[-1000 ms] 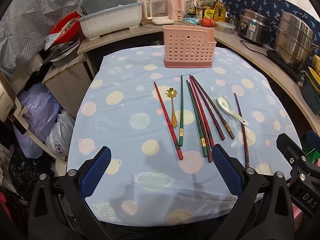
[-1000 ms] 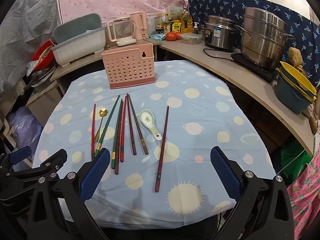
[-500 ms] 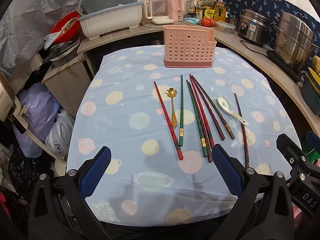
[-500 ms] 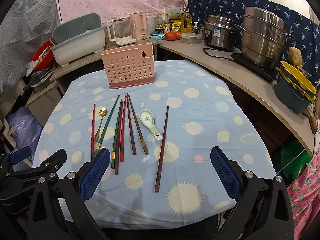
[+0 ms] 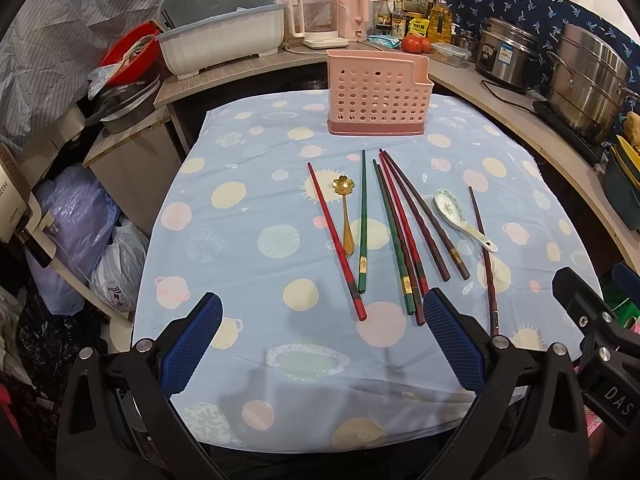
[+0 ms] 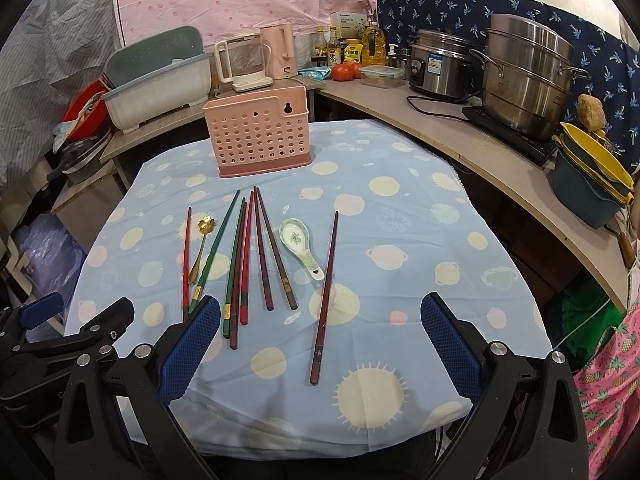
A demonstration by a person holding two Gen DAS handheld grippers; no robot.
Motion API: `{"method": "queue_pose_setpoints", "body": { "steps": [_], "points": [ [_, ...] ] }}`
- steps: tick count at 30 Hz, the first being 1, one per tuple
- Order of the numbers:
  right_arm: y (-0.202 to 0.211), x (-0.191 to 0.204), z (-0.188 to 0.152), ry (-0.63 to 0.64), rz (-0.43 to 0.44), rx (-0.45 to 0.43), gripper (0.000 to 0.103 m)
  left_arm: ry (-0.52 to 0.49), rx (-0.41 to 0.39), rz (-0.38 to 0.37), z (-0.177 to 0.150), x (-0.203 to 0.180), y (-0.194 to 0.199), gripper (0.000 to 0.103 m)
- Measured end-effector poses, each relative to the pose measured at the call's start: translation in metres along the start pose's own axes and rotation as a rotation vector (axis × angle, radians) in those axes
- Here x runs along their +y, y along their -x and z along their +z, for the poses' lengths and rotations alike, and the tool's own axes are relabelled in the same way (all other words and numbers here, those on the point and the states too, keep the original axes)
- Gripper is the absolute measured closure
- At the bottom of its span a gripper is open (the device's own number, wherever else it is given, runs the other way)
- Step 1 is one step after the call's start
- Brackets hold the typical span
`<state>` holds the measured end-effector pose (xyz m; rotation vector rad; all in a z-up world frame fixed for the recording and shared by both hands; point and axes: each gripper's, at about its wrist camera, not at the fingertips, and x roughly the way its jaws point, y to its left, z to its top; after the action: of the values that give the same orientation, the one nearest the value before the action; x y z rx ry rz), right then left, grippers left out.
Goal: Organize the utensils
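A pink perforated utensil holder (image 5: 378, 94) (image 6: 258, 132) stands upright at the far side of the table. Several chopsticks lie in front of it: red (image 5: 336, 242), green (image 5: 363, 220), and dark brown ones (image 5: 424, 216). One dark chopstick (image 6: 325, 296) lies apart on the right. A gold flower spoon (image 5: 346, 208) (image 6: 202, 246) and a white ceramic spoon (image 5: 460, 216) (image 6: 300, 244) lie among them. My left gripper (image 5: 320, 344) is open and empty at the near table edge. My right gripper (image 6: 320, 344) is open and empty, near the chopstick ends.
The table has a blue dotted cloth (image 5: 248, 216). A counter curves behind and to the right with a dish rack (image 5: 220, 46), kettle (image 5: 316, 20), steel pots (image 6: 524, 76) and bowls (image 6: 592, 184). Bags (image 5: 76, 232) lie on the floor at left.
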<state>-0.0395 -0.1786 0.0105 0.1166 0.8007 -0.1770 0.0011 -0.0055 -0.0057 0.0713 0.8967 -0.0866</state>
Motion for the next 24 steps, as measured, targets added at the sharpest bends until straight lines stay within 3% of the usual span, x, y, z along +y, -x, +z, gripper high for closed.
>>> {"method": "queue_pose_setpoints", "body": {
  "steps": [24],
  "points": [
    [-0.0001, -0.0002, 0.0012, 0.0, -0.004, 0.002, 0.007, 0.001, 0.002, -0.001, 0.0025, 0.0037, 0.0014, 0.007]
  ]
}}
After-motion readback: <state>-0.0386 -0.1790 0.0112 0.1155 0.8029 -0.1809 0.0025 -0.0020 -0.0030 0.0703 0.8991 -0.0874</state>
